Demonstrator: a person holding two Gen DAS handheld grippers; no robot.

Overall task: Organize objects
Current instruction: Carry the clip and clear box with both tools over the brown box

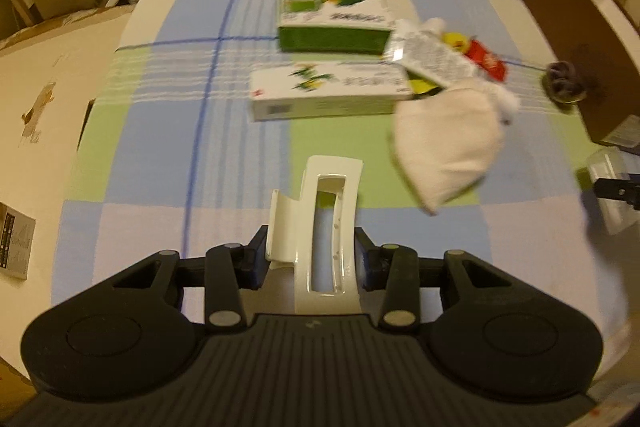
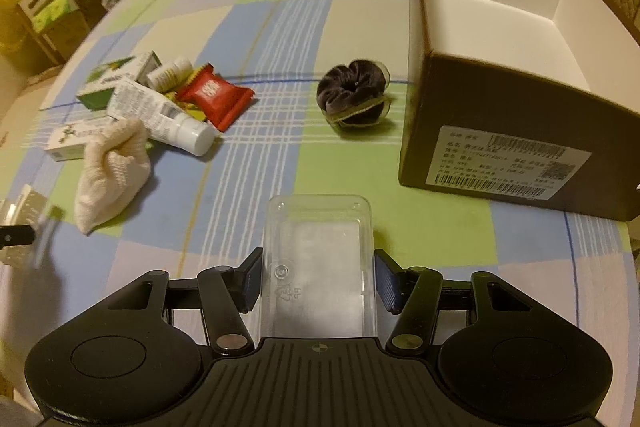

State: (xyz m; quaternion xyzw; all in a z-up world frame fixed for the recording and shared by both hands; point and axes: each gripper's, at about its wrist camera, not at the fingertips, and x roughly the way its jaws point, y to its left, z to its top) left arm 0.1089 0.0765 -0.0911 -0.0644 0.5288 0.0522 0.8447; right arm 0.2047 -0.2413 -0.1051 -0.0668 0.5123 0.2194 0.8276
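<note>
Hair claw clip [image 1: 320, 227], cream plastic, sits lower centre, pinched by the left gripper [image 1: 314, 259] across its sides (stiff, light, slippery). Right gripper [image 2: 318, 283] clamps a clear plastic case [image 2: 318, 259]; brown box [image 2: 500, 131] upper right.

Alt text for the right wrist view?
The right gripper holds a clear plastic container above a checked tablecloth. Ahead sit a dark scrunchie and an open, empty brown box; small packages lie to the left.

Checked tablecloth [image 2: 280, 39], brown box [image 2: 500, 115], scrunchie [image 2: 354, 97], white pouch [image 2: 112, 175]
</note>
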